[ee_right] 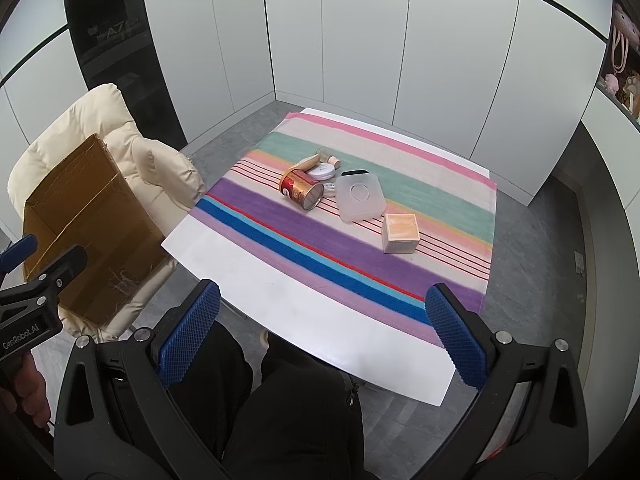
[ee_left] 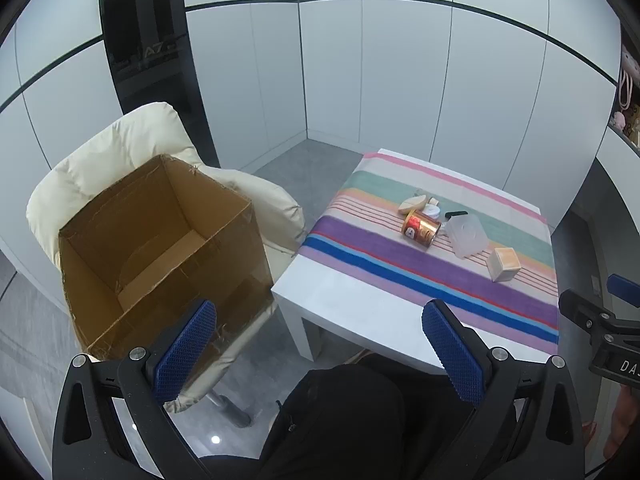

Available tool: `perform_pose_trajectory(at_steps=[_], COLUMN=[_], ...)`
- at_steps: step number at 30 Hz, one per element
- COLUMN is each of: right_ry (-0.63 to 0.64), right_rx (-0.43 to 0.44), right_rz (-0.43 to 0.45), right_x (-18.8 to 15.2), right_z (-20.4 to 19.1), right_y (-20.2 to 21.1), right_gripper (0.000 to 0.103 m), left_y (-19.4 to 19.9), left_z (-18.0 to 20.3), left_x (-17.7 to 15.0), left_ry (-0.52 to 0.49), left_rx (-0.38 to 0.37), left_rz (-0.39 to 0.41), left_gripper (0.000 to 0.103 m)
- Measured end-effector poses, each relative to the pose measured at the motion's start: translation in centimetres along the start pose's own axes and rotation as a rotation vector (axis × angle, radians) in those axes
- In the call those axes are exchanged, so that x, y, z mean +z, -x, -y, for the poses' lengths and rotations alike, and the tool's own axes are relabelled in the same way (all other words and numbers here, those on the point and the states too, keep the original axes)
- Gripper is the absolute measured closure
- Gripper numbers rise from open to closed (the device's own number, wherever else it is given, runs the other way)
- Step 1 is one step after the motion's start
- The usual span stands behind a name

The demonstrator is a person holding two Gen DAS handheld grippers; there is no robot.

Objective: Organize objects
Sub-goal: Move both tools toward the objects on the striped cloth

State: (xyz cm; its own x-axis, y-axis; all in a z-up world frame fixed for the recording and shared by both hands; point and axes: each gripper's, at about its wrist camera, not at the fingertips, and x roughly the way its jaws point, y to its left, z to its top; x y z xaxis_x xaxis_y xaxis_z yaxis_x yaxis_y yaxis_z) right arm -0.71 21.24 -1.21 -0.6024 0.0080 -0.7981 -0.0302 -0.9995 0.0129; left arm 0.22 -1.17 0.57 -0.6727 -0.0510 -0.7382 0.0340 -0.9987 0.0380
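Note:
A red and gold can lies on its side on the striped cloth covering a white table. Next to it rest a clear plastic lidded container, a small beige cube box, a round white jar and a few small cream items. An empty cardboard box sits on a cream chair at the left. My left gripper and my right gripper both hover open near the table's front edge, with nothing between their fingers.
The cream padded chair bears the box left of the table. White wall panels stand behind. A person's dark-clothed legs are below the grippers. A shelf with pink items sits at the far right. Grey floor surrounds the table.

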Motion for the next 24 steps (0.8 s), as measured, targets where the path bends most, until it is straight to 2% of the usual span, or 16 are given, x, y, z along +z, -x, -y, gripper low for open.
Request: perform_pose_trajectory(at_steps=[24], right_ry=[0.001], right_rx=[0.002], right_rz=[0.003], right_x=[0.27], right_z=[0.15], right_y=[-0.07], right_gripper=[0.000], left_y=[0.01], left_z=[0.49], left_x=[-0.17], left_ry=[0.003], left_rx=[-0.006], left_rz=[-0.016], left_gripper=[0.000])
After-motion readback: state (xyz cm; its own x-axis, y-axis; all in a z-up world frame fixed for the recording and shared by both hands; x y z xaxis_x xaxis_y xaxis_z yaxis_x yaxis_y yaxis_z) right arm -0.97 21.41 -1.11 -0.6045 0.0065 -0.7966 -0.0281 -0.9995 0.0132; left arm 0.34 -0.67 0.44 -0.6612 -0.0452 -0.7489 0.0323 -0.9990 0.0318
